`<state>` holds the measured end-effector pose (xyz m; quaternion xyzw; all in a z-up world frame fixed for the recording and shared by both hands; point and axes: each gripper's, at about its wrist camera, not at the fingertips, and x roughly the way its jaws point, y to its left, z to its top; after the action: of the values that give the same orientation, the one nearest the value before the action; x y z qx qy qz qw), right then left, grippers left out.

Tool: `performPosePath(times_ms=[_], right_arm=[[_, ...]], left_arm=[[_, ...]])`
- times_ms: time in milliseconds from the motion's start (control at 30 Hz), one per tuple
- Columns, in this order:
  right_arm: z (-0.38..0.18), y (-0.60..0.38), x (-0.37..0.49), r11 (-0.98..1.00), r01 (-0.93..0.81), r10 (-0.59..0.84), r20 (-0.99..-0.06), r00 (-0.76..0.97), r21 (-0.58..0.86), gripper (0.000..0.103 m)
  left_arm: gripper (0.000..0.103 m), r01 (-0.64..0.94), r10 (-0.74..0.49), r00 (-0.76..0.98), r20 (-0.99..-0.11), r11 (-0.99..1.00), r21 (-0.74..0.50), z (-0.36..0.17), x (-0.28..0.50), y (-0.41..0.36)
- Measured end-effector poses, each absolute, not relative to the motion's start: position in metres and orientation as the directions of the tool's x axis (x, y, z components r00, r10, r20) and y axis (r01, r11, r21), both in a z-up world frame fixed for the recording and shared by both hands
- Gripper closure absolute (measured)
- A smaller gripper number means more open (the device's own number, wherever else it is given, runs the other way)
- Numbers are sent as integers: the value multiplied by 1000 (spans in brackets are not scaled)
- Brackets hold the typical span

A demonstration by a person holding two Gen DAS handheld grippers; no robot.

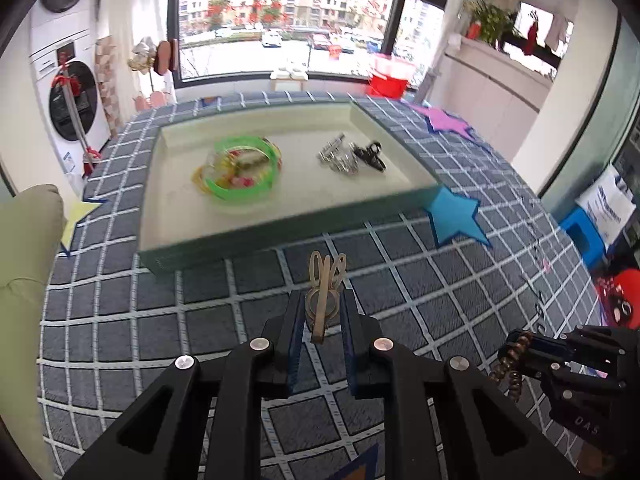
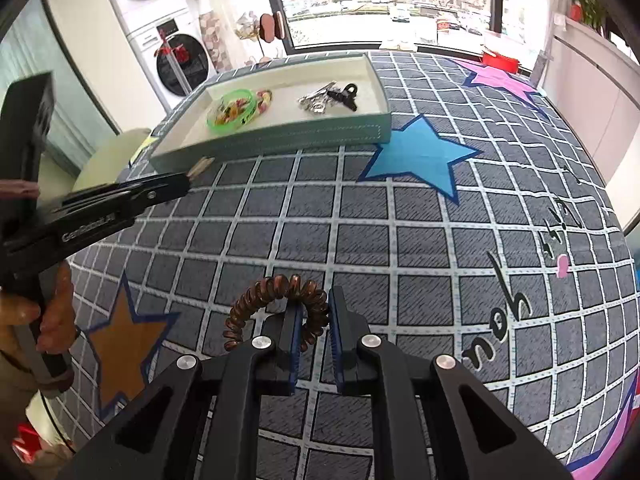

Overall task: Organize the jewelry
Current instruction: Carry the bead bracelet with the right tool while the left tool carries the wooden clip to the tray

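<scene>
Left gripper point(image 1: 323, 320): my left wrist view has its jaws drawn in close, pinching a bundle of tan rubber bands point(image 1: 325, 280) whose loops stick out past the tips and whose tail hangs between the blue pads. It is held above the grey checked table cover point(image 1: 200, 340), short of the tray.

Right gripper point(image 2: 314, 320): my right wrist view has the jaws narrowed on a brown spiral coil hair tie point(image 2: 272, 300). One side of the ring sits between the pads; the rest arcs out to the left. I cannot tell whether it hangs clear of the cover.

Cross-view notes: the left wrist view catches the right gripper point(image 1: 516, 356) side-on at the far right edge, with the coil tie point(image 1: 510, 372) dangling from it. The right wrist view shows the left gripper point(image 2: 188, 182) reaching in from the left, the tan bands point(image 2: 200, 167) at its tip near the tray's front wall, and the hand point(image 2: 52, 312) on its handle.

Farther back: a shallow pale green rectangular tray point(image 1: 280, 236) with a cream floor stands on the cover, just beside a blue star patch point(image 1: 456, 216). Inside, at left, green plastic bangles point(image 1: 244, 168) lie over yellow bands; at right, well apart from them, are silver metal hair clips point(image 1: 336, 154) touching a black claw clip point(image 1: 370, 154).
</scene>
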<state>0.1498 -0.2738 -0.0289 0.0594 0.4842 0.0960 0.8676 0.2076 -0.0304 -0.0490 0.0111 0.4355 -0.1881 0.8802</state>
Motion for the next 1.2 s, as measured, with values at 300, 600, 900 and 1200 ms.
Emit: performPosePath(times_ms=[300, 600, 900, 1200], right_arm=[[-13, -289, 166, 969, -66, 236, -809, 538, 239, 89], [2, -293, 188, 963, -56, 249, -794, 554, 263, 89], [16, -289, 238, 956, -54, 268, -779, 567, 290, 89], [12, -284, 290, 957, -37, 261, -791, 553, 289, 89]], left_arm=[[71, 316, -311, 608, -730, 939, -136, -31, 209, -20], [71, 299, -314, 633, -708, 942, -151, -23, 219, -11], [71, 257, -276, 657, -702, 957, -135, -19, 250, 0], [71, 225, -236, 673, -701, 968, -110, -17, 283, 5]])
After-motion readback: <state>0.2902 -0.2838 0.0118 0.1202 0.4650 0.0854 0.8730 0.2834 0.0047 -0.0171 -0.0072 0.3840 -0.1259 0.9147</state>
